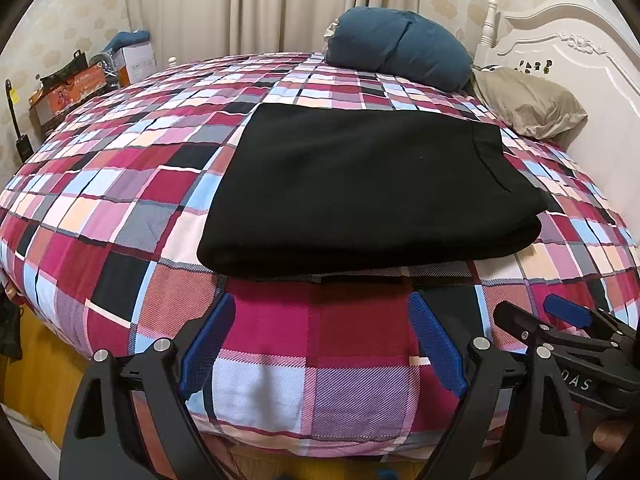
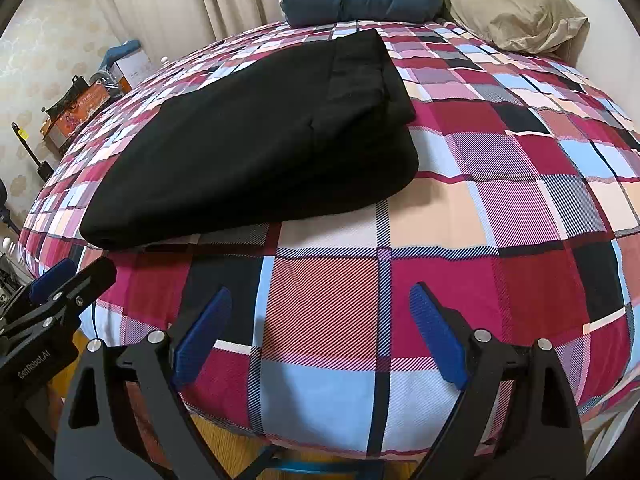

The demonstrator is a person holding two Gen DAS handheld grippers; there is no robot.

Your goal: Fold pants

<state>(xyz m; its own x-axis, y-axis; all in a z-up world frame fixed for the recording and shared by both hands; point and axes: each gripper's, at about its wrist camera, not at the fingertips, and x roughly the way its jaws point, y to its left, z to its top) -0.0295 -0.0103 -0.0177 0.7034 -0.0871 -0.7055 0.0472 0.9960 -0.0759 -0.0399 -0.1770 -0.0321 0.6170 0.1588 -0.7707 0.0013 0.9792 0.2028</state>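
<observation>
Both tongs stand spread with nothing between the blue pads: the left gripper (image 1: 322,346) and the right gripper (image 2: 320,338) hover just short of the black pants (image 1: 360,188), which lie folded on the plaid bedspread (image 1: 120,200). Beyond sit a blue pillow (image 1: 396,46) and a beige pillow (image 1: 528,102).

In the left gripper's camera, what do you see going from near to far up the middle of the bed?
Left gripper, open over the checked bedspread → folded black pants → blue pillow → curtains.
</observation>
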